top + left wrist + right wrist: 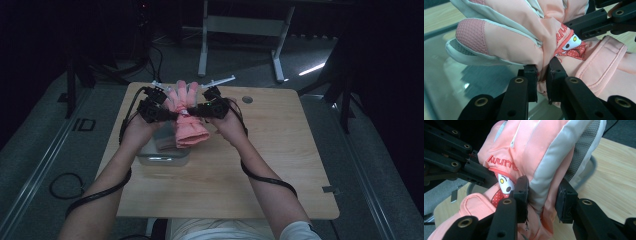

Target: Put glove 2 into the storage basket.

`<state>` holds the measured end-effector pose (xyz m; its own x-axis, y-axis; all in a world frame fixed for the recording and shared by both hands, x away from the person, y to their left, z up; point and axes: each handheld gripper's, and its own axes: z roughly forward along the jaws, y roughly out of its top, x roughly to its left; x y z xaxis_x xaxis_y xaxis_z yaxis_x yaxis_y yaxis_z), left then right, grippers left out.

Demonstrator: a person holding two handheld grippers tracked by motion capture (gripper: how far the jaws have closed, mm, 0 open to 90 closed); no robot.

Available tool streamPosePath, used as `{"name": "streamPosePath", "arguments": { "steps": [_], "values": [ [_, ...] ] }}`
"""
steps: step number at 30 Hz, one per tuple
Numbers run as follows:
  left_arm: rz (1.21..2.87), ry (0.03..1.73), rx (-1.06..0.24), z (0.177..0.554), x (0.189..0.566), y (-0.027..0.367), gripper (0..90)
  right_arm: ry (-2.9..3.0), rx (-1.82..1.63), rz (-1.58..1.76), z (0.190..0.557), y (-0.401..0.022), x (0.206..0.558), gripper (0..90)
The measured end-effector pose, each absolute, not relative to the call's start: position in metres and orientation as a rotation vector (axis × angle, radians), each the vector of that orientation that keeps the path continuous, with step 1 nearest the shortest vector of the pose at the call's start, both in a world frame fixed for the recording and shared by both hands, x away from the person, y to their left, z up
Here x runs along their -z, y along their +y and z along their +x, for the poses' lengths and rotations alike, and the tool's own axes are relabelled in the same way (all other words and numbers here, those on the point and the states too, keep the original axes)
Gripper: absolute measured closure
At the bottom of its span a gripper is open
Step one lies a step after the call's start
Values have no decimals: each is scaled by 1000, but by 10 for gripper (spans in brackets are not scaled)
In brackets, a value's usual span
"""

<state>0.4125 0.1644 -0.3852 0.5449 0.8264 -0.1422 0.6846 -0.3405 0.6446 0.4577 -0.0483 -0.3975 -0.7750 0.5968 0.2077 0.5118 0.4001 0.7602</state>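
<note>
Above desk (pixel 280 165), over clear container (pixel 163 150): I hold pink glove (pixel 186 117) aloft, left claw (pixel 542 75) and right claw (pixel 543 200) both pinching its wrist. Step: carrying glove. Next, I judge: lower into container, release both together.

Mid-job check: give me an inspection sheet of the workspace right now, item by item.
Surface: wooden table, round hole near the far edge.
Job's things: pink glove held up between both grippers, above a clear plastic bin.
Clutter: nothing seen.
Grippers: left gripper shut on the glove at one side of its wrist; right gripper shut on the glove at the other side.
Cables: black cable trails along each forearm; another lies coiled on the floor at left.
Surroundings: dark room, grey floor, white stand legs beyond the table.
</note>
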Motion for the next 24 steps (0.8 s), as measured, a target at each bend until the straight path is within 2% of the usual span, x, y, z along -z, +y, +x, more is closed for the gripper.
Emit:
{"name": "streamPosePath", "arguments": {
  "steps": [8, 14, 24],
  "values": [
    [2112, 1315, -314, 409, 385, 199, 802, 2591, -1353, 976, 465, -5, 404, 662],
    [2122, 1360, -336, 412, 392, 210, 802, 2629, -1342, 968, 472, 15, 413, 662],
    [2105, 1412, -290, 429, 420, 209, 801, 2685, -1234, 991, 492, 23, 436, 664]
  ]
}}
